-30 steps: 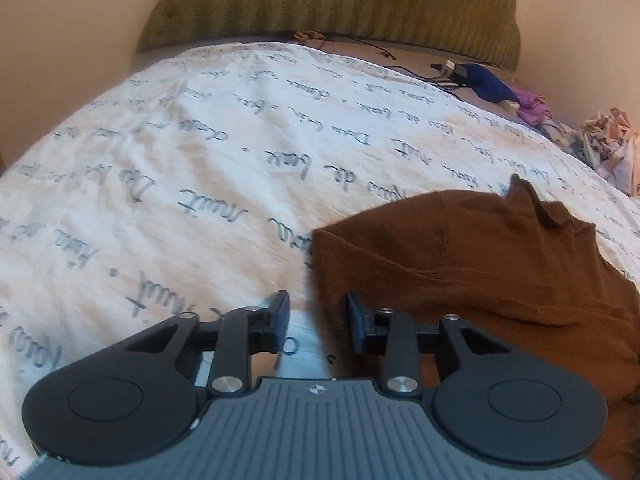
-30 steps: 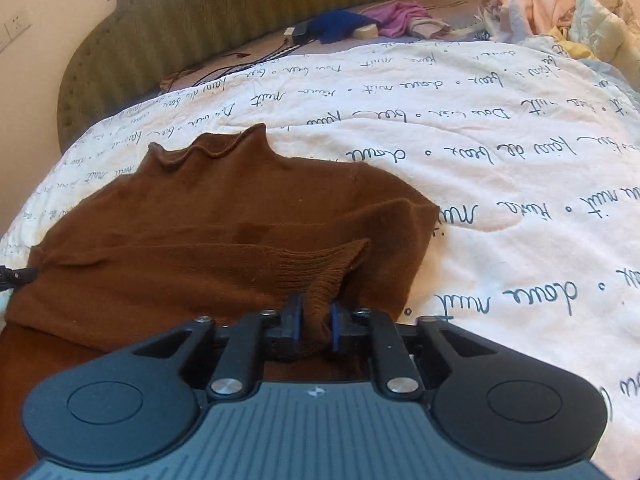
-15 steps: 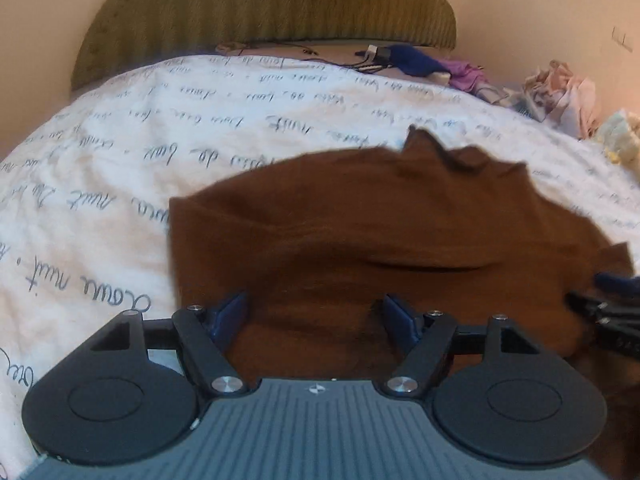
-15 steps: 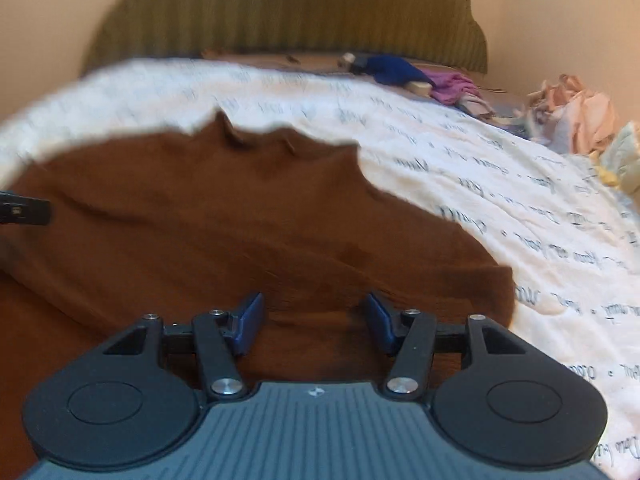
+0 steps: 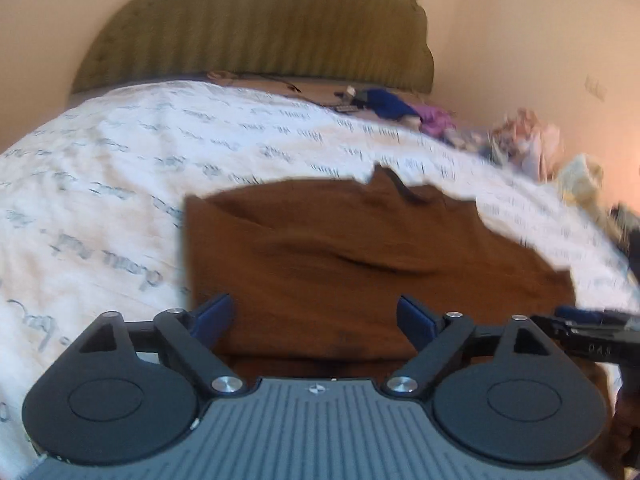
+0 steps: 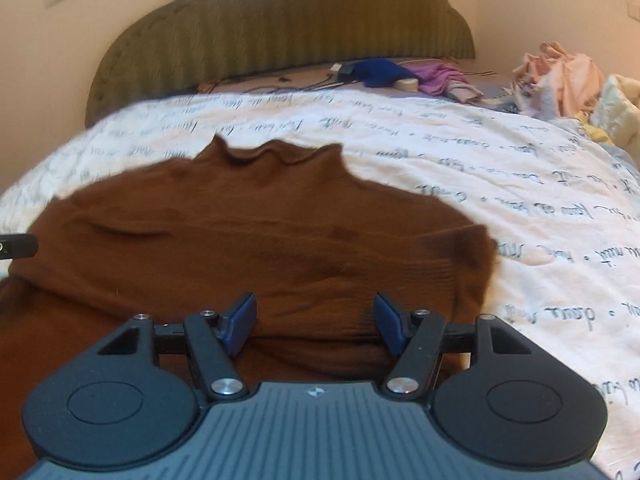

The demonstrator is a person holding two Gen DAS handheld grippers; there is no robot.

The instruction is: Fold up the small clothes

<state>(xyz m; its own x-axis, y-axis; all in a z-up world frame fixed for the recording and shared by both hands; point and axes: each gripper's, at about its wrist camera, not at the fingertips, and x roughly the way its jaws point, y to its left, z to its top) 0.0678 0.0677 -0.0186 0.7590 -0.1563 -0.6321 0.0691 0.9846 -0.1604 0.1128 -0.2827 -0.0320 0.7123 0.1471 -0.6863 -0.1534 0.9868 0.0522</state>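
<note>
A brown knit sweater (image 5: 360,264) lies flat on the white printed bedspread (image 5: 100,200), sleeves folded in over the body, collar pointing toward the headboard. My left gripper (image 5: 314,318) is open and empty, hovering over the sweater's near left part. My right gripper (image 6: 314,318) is open and empty over the sweater (image 6: 260,240), near its folded ribbed cuff on the right side. The right gripper's fingers also show at the right edge of the left wrist view (image 5: 588,326); the left gripper's tip shows at the left edge of the right wrist view (image 6: 16,246).
A green padded headboard (image 6: 280,28) stands at the far end. Blue and purple clothes (image 6: 400,72) and cables lie by it. A heap of pink and yellow clothes (image 6: 568,76) sits at the far right. White bedspread (image 6: 540,220) spreads around the sweater.
My right gripper let go of the sleeve cuff and opened. My left gripper opened wider and swung right over the sweater. Both pulled back slightly.
</note>
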